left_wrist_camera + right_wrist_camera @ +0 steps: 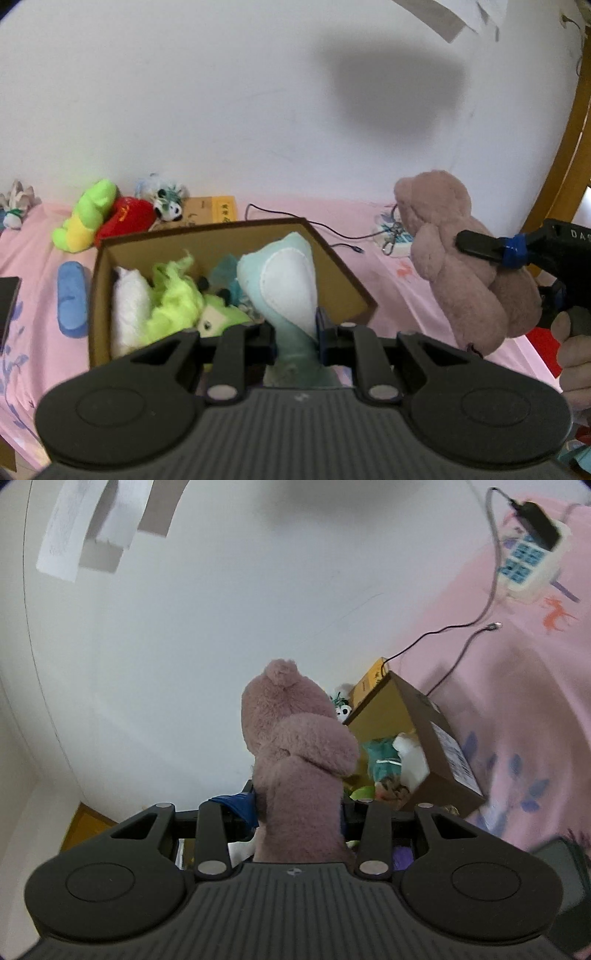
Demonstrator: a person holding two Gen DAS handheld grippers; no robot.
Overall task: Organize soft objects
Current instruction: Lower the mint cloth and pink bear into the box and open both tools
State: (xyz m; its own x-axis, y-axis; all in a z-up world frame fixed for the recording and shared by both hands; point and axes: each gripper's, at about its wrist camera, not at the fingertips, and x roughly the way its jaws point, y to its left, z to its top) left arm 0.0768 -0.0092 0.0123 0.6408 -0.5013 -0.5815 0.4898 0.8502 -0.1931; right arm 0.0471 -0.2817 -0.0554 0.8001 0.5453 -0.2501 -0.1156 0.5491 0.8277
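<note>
Landmark: open brown cardboard box on the pink sheet. Left of it we count one blue slipper-shaped plush. Over it, left gripper pinches one pale teal plush. Right of it, right gripper clamps one mauve bear. We'd lower each fully inside before releasing.

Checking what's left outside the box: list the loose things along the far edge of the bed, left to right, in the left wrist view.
White-and-grey toy → green caterpillar toy → red toy → panda toy → yellow box → black cable → keyring charm.
</note>
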